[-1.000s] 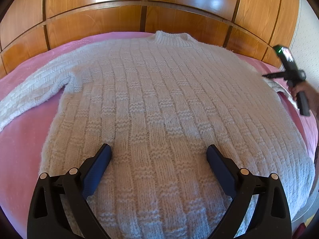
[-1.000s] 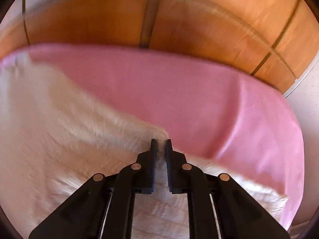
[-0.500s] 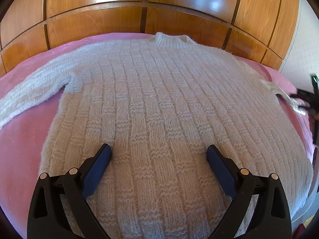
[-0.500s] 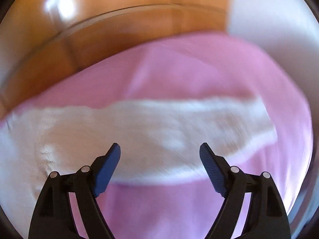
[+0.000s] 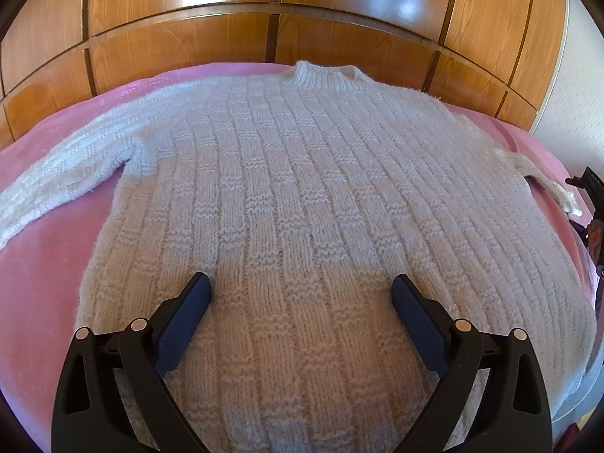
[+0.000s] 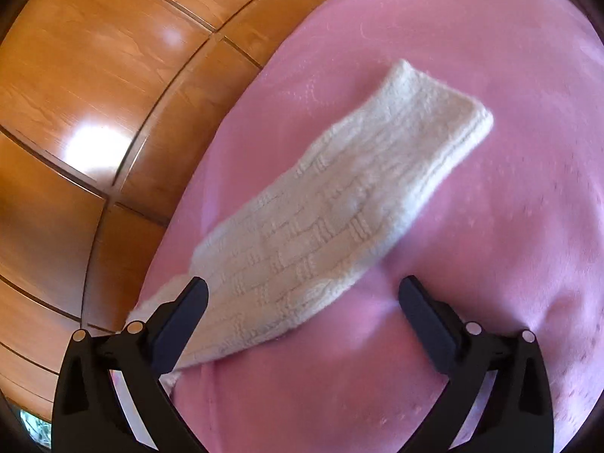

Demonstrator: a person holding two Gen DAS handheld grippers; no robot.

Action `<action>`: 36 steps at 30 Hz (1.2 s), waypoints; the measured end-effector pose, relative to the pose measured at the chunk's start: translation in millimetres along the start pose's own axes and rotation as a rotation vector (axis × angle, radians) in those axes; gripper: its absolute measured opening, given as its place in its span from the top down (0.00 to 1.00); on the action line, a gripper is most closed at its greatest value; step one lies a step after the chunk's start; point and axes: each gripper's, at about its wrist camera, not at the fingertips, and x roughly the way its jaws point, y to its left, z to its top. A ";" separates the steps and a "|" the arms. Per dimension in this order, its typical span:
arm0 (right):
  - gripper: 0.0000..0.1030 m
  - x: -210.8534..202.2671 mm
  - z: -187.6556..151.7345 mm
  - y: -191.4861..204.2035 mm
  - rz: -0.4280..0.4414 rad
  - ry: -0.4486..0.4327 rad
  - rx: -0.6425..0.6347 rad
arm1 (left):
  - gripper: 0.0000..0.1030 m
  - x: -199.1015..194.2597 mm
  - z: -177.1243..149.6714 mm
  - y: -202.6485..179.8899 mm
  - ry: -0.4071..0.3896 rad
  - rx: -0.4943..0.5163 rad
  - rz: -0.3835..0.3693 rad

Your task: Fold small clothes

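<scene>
A cream knitted sweater lies flat on a pink bed cover, collar toward the wooden headboard, both sleeves spread out sideways. My left gripper is open and empty, hovering over the sweater's lower body. My right gripper is open and empty above the sweater's right sleeve, which lies stretched out on the pink cover with its cuff pointing away. Part of the right tool shows at the right edge of the left wrist view.
A glossy wooden panelled headboard runs along the far side of the bed and shows at the left of the right wrist view. A pale wall stands at the right. The bed's right edge is close to the sleeve cuff.
My right gripper was shut on the sweater's right sleeve, then opened and let it go, and has swung round over the laid-out sleeve. The left gripper has not moved.
</scene>
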 end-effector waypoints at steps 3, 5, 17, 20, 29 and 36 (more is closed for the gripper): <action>0.49 4.8 8.3 -7.3 -0.104 -0.054 0.002 | 0.07 0.4 0.0 -0.4 0.001 0.001 0.002; 0.73 13.5 14.3 -11.3 -0.138 -0.068 0.054 | 0.07 1.0 -0.4 -0.9 0.002 0.005 0.006; 0.94 -15.0 7.0 153.2 -0.029 -0.094 -0.433 | 0.07 3.4 0.2 -2.3 0.003 0.007 0.011; 0.94 -14.7 -21.9 223.2 0.121 -0.070 -0.552 | 0.07 2.4 0.5 -2.1 0.000 0.002 0.006; 0.94 36.6 -196.1 395.3 0.426 0.171 -0.841 | 0.04 -1.3 0.6 4.4 0.001 -0.032 -0.058; 0.45 77.0 -265.0 424.0 0.489 0.340 -0.855 | 0.04 -7.8 12.0 22.4 0.012 -0.140 -0.164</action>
